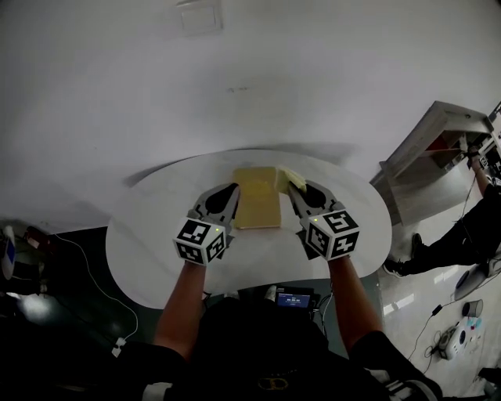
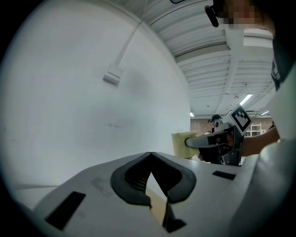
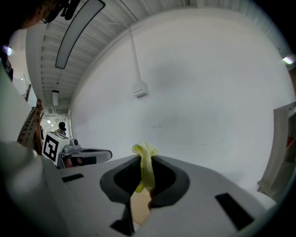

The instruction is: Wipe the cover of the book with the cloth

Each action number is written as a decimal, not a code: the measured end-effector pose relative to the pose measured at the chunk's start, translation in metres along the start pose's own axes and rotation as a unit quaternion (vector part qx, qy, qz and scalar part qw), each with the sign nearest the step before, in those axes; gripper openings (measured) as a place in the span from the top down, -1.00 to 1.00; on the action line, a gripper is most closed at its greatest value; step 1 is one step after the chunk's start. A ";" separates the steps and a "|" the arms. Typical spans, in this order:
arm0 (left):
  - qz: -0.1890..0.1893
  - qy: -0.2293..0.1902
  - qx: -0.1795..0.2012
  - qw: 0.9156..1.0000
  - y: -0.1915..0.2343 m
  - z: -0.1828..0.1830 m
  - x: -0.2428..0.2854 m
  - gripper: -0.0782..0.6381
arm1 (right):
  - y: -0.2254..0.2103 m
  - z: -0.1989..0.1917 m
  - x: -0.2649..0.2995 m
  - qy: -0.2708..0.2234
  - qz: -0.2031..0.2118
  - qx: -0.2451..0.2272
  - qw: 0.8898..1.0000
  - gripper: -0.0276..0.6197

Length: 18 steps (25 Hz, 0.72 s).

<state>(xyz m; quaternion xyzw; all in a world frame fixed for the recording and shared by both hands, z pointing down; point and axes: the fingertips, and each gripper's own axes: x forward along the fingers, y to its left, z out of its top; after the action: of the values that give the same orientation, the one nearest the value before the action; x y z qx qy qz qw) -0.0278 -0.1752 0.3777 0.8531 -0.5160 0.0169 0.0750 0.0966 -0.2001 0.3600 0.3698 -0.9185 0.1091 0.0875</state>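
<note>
A tan book (image 1: 258,200) lies flat in the middle of the round white table (image 1: 156,235). My left gripper (image 1: 233,190) is shut with nothing between its jaws, its tips at the book's left edge. My right gripper (image 1: 296,189) is at the book's far right corner, shut on a yellow cloth (image 1: 291,178). In the right gripper view the cloth (image 3: 145,162) is pinched between the jaws and bunches up above them, with the book (image 3: 138,206) showing below. Through the left gripper's (image 2: 150,155) gap I see the book (image 2: 157,203); the right gripper (image 2: 192,141) is off to its right.
A white wall with a small box (image 1: 200,16) rises just behind the table. A grey cabinet (image 1: 438,149) and a person's legs (image 1: 462,235) are at the right. Cables (image 1: 78,258) run over the dark floor at the left. A small screen (image 1: 294,298) sits below the table's near edge.
</note>
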 end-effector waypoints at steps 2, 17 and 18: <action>0.000 0.003 0.000 1.000 0.008 0.002 0.003 0.77 | 0.000 0.004 0.010 0.000 -0.003 -0.004 1.000 0.64; -0.021 0.019 0.003 1.000 0.030 0.000 0.010 0.77 | 0.007 0.010 0.029 0.005 -0.021 -0.007 1.000 0.64; -0.020 0.019 0.003 1.000 0.030 0.000 0.010 0.77 | 0.007 0.010 0.030 0.006 -0.021 -0.007 1.000 0.64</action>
<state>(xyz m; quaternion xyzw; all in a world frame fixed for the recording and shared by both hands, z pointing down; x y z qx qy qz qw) -0.0497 -0.1982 0.3820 0.8631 -0.4972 0.0329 0.0824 0.0700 -0.2174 0.3570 0.3880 -0.9106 0.1035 0.0978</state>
